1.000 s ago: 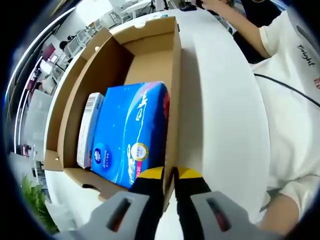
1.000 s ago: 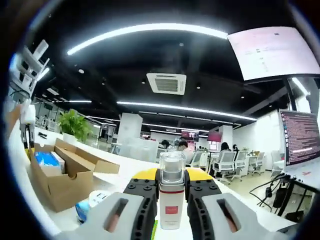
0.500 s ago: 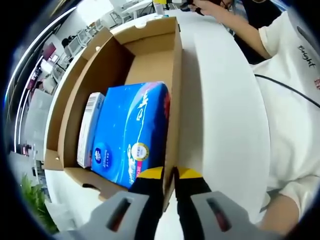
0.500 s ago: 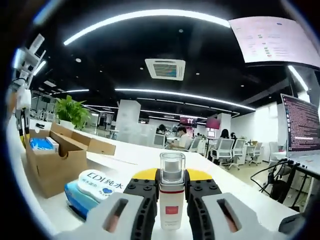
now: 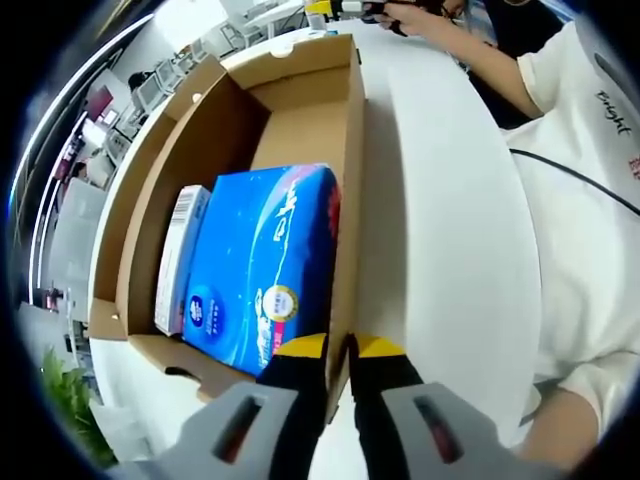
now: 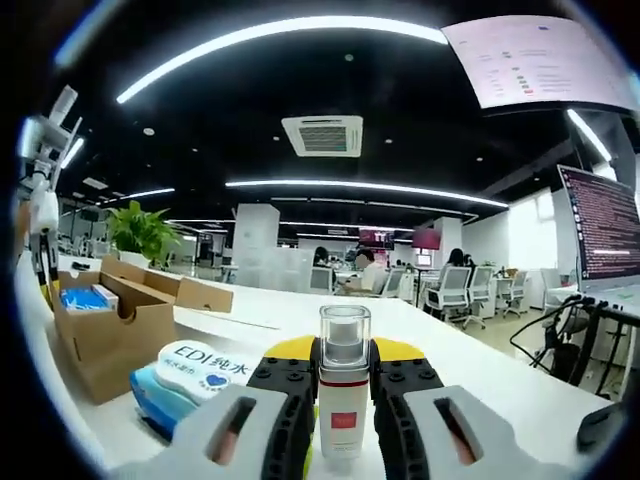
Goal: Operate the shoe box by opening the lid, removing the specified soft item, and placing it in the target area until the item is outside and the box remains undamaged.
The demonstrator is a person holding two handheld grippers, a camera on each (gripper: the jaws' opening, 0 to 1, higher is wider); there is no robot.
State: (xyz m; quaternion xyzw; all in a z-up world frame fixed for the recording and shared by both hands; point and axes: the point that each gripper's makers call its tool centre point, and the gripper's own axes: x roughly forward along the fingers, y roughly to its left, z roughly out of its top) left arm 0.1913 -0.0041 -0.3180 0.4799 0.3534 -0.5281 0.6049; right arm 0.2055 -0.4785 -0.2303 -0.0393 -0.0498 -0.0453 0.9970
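**Left tongs steady the box wall while the right carries a small bottle**

In the left gripper view, the left tongs point(image 5: 338, 365) are closed on the near end of the right wall of the shoe box point(image 5: 352, 140), seemingly to brace it so the cardboard does not slide or tear while things come out. The lid is already folded open to the far left. Inside, a blue soft pack point(image 5: 265, 265) lies flat against the right wall at the near end, with a slim white carton point(image 5: 178, 258) squeezed between it and the left wall; the far end of the box is bare cardboard. The white desk point(image 5: 440, 230) runs along the right, where a person in a white shirt sits.

In the right gripper view, the right tongs point(image 6: 343, 385) are pinched on a small white bottle point(image 6: 343, 395) with a clear cap and red label, held upright over the desk. To their left a round-lidded wipes pack point(image 6: 190, 378) lies on the desk, outside the box. If the blue pack is the named item, it has yet to be lifted out.
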